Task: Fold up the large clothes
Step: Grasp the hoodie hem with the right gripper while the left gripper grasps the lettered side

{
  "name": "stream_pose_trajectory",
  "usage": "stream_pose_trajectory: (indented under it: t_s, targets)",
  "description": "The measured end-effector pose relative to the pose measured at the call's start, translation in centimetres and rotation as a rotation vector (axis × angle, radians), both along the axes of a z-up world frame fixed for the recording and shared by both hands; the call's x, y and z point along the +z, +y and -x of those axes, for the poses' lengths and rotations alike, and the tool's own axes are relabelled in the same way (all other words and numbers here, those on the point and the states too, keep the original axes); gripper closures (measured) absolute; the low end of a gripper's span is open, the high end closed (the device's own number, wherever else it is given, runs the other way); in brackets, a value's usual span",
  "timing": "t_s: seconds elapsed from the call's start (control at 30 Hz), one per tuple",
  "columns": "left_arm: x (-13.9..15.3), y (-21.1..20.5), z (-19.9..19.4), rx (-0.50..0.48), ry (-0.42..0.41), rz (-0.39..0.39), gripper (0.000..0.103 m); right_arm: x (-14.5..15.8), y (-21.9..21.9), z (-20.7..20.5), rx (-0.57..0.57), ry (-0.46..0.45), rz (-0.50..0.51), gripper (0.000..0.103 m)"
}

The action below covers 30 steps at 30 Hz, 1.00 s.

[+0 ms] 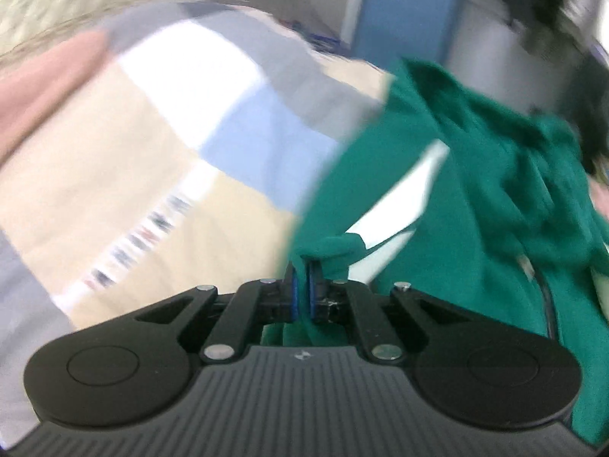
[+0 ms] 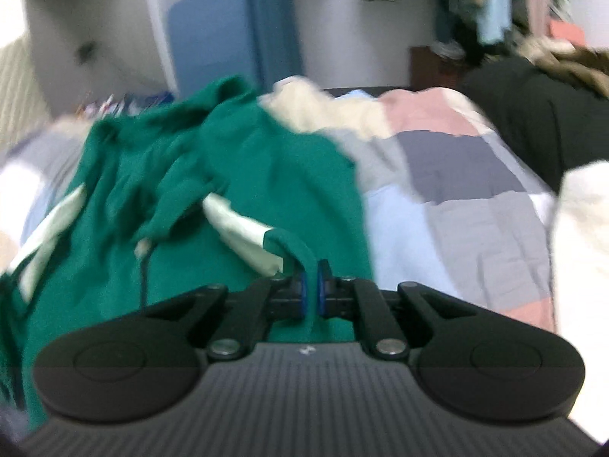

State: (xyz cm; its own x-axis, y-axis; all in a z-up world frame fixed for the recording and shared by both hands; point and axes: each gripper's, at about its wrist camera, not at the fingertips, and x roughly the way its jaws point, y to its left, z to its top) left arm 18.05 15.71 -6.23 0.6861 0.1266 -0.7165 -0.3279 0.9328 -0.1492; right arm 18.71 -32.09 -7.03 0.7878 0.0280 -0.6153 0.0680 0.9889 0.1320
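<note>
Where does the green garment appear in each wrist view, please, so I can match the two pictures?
Left wrist: the green garment fills the right half, an edge clamped in the left gripper.
Right wrist: it fills the left and centre, an edge clamped in the right gripper.
Shared landmark: the patchwork quilt.

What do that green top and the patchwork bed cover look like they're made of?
Green top: soft matte knit, probably cotton fleece, since it drapes in thick limp folds; the pale stripes look smoother. Bed cover: matte woven cloth in coloured blocks, seemingly padded, with faint creases. Blur leaves the weave uncertain.
</note>
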Motion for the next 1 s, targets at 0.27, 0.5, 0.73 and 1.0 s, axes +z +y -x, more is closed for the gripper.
stream_pose_trajectory:
  t_s: [0.27, 0.5, 0.73, 1.0]
  targets:
    - [0.7, 7.5, -2.7, 0.144, 0.015, -0.096, 0.098, 3.3, -7.4, -5.2, -0.126, -0.059, 0.094, 0.095]
    - [-2.9, 11.6, -4.9, 0.259, 0.087, -0.094, 0.097, 2.1, -13.4, -10.7, -0.214, -0.08, 0.216, 0.095]
    - [-5.4, 13.7, -7.4, 0.272, 0.167, -0.047, 0.097, -3.7, -15.2, -14.0, -0.216, -0.09, 0.275, 0.095]
    - [-4.0, 12.9, -7.2, 0.265, 0.172, -0.065, 0.095, -8.6, -15.9, -15.2, -0.243, 0.007, 0.243, 0.092]
